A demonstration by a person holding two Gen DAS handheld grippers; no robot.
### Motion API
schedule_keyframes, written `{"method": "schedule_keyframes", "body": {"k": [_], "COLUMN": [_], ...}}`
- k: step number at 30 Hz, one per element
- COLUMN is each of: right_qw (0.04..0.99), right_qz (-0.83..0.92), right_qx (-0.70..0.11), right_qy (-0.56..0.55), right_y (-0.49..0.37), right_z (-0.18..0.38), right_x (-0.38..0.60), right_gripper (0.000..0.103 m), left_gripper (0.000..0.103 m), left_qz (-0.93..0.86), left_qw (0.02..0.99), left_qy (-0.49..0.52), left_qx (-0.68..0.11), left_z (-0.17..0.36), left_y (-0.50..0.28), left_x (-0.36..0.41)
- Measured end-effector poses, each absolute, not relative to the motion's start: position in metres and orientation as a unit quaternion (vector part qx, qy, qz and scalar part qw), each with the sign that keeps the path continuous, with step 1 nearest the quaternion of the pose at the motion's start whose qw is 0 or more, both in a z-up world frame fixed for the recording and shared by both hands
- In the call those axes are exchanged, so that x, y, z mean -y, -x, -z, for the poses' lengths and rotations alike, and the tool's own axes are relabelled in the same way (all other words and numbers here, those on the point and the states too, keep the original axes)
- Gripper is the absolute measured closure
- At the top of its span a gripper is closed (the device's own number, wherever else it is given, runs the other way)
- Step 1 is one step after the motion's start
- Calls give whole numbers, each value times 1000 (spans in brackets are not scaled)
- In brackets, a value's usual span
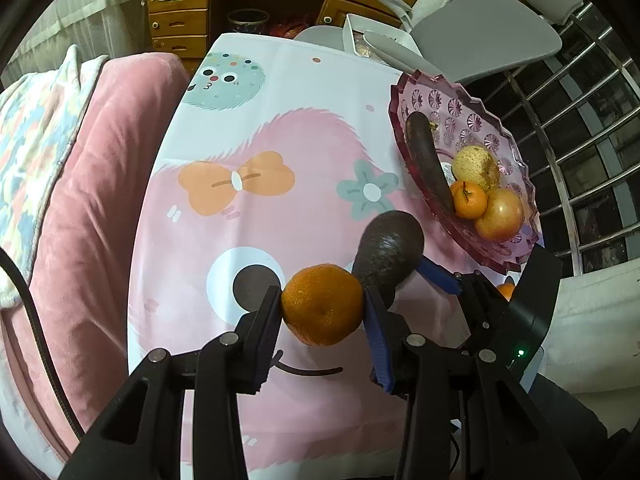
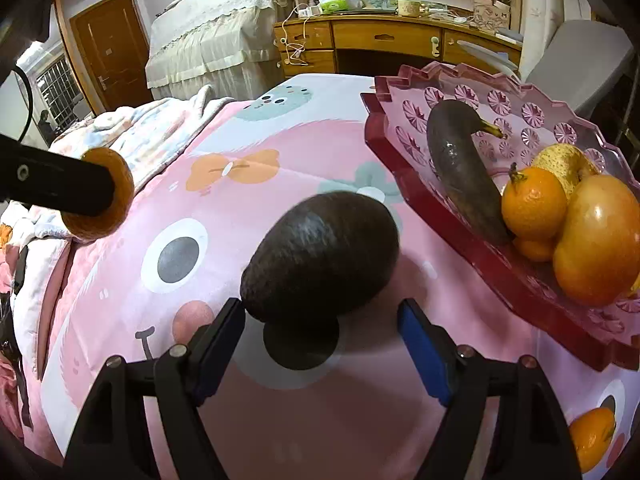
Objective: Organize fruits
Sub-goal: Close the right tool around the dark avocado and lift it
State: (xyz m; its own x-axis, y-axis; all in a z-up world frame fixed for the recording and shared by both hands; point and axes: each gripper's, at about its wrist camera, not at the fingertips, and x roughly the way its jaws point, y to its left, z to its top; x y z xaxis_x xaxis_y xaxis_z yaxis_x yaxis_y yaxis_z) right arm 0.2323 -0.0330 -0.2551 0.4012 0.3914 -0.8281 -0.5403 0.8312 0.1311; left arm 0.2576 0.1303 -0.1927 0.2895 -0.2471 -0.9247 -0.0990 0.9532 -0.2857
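My left gripper point(image 1: 323, 309) is shut on a mandarin orange point(image 1: 322, 304) and holds it above the pink cartoon tablecloth point(image 1: 256, 216); the held orange also shows at the left of the right wrist view point(image 2: 108, 196). A dark avocado point(image 2: 320, 256) lies on the cloth just ahead of my right gripper point(image 2: 320, 336), which is open with its pads on either side of the avocado's near end. The avocado shows in the left wrist view point(image 1: 390, 248) too. A pink glass fruit plate point(image 2: 404, 184) at the right holds a blackened banana point(image 2: 460, 168), an orange point(image 2: 534, 200), an apple point(image 2: 596, 240) and a pear point(image 2: 568, 164).
Another orange point(image 2: 592, 436) lies on the cloth at the near right, below the plate. A pink cushion point(image 1: 92, 184) and a blanket point(image 1: 32, 128) border the table's left side. A grey chair point(image 1: 484, 32) and a wooden desk point(image 2: 384, 40) stand beyond the far edge.
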Motion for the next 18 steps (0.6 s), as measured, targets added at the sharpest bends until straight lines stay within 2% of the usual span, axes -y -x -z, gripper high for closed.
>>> {"method": "schedule_keyframes", "body": {"k": [6, 11, 18], "right_qw": [835, 838, 842], "right_qz": [-281, -278, -247], "right_qx": [-467, -465, -478], "right_qy": [74, 54, 40], "right_y": [-233, -243, -251], "right_z": [252, 241, 247], "right_x": [33, 31, 22], "right_gripper": [22, 16, 16], "left_gripper": [64, 64, 64], "left_qz": [41, 38, 37], "left_qw": [789, 788, 790], "left_qy": [149, 153, 155], "left_qx": [-595, -596, -592], "left_z": [194, 196, 194], "left_y": [-258, -259, -257], "left_x": [-135, -141, -150]}}
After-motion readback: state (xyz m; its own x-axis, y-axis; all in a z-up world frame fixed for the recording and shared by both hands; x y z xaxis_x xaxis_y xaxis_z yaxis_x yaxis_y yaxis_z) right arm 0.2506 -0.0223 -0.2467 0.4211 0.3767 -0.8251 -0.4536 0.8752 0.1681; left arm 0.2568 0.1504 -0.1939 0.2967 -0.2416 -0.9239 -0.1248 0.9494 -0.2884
